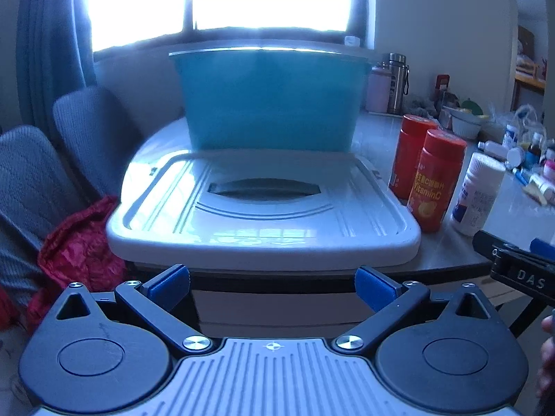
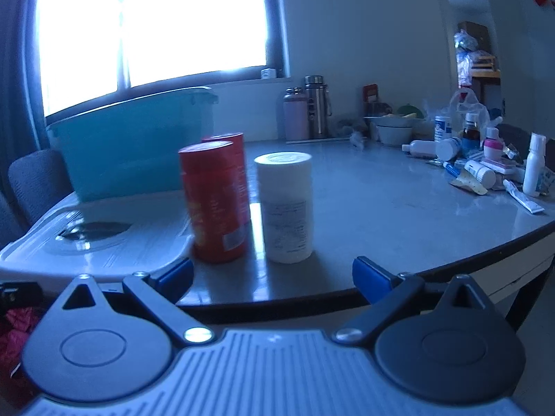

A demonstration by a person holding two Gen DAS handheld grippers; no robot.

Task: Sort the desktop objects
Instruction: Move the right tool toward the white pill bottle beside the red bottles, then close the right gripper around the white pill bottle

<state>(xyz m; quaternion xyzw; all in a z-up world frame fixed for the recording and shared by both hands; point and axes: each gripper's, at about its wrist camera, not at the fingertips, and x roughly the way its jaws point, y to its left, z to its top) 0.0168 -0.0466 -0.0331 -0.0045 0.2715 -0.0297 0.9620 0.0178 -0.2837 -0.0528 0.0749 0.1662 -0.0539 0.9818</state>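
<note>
The grey table (image 2: 399, 208) fills mid-frame in both views. A teal bin (image 1: 270, 100) stands upper centre in the left view, its white lid (image 1: 263, 208) flat just before it. Right of the lid stand two red bottles (image 1: 437, 180) and a white bottle (image 2: 286, 208). Small bottles and tubes (image 2: 485, 166) crowd the right edge. Left gripper (image 1: 272, 284) and right gripper (image 2: 272, 277), bottom centre, gape wide, holding nothing.

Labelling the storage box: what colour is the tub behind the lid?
Teal blue tub, clearest in the left wrist view, standing behind the pale grey lid.
</note>
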